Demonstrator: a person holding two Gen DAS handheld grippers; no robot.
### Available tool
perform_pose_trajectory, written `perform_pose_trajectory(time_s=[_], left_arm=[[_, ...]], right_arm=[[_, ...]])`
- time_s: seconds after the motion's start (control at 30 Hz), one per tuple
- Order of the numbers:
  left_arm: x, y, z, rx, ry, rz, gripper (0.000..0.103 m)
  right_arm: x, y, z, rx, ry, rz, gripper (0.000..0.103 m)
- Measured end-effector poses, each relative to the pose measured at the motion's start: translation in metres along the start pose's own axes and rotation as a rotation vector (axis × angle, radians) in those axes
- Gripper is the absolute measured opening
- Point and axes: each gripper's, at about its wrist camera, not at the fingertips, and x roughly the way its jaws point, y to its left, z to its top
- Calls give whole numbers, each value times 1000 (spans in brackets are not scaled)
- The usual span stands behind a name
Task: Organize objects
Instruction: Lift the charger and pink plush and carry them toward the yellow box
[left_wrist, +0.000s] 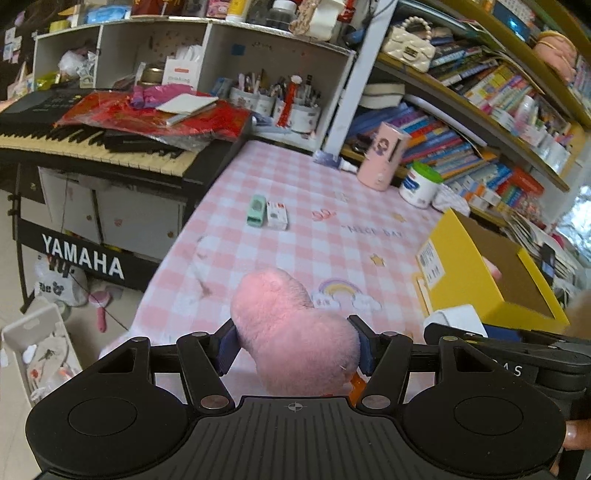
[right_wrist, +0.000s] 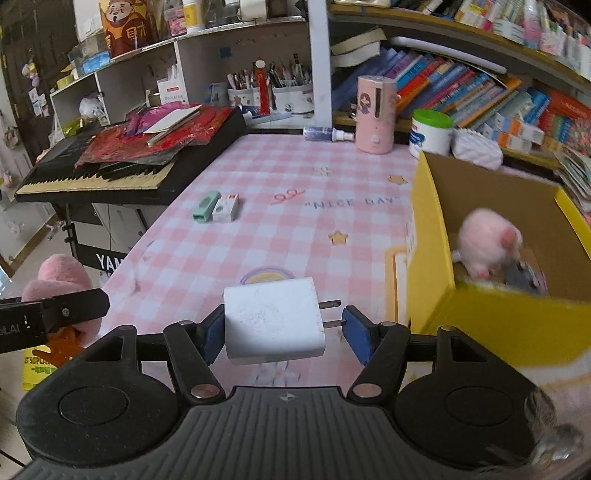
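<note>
Right now both of my tools are loaded. Nearest in the left wrist view, my left tool (left_wrist: 295, 345) is closed about halfway on a pink plush toy (left_wrist: 291, 325), its blue pads sunk into the fur on either side. By the look of it the toy is soft and light; it will squash rather than slip, so a hold across its thick middle suits it, and it should take no harm from a drop. It bulges up and forward out of the jaws, toward 12 o'clock, above the pink checked tabletop (left_wrist: 295, 206).

In the right wrist view my right tool (right_wrist: 284, 330) grips a white plug-in charger (right_wrist: 273, 325), likewise at about half opening. The left pad lies flat on the charger's smooth side; the right pad bears on the metal prongs (right_wrist: 332, 314), which stick out toward 3 o'clock. I judge it hard, light and a little slippery, and a hold on the prongs is less sure than one on the two flat faces.

Both tools point forward and down over the tabletop's near end, side by side, each showing at the edge of the other's view.

Farther out, at about 2 o'clock of the right tool, stands the open yellow cardboard box (right_wrist: 491, 325), with another pink plush (right_wrist: 487, 243) already inside; I take it for the place to drop both things. Beyond, near 11 o'clock, a green eraser-like block (right_wrist: 206, 206) and a small white box (right_wrist: 226, 208) lie touching on the tabletop, not yet collected.
</note>
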Motion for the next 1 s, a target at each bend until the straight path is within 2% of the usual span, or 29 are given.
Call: perform_pose_trajectory(time_s=[0.27,0.5,1.0], left_arm=[[-14,-10,-26,77,55,-83,60],[-12,-39,-43,169,116,-176,60],[10,-125,-59,318,189,-349,60]], right_arm=[[-41,5,-47,72,10,-74,63],[-70,-13,-88,189,37,-150,63],[-122,-72,-128,350,31,-332,63]])
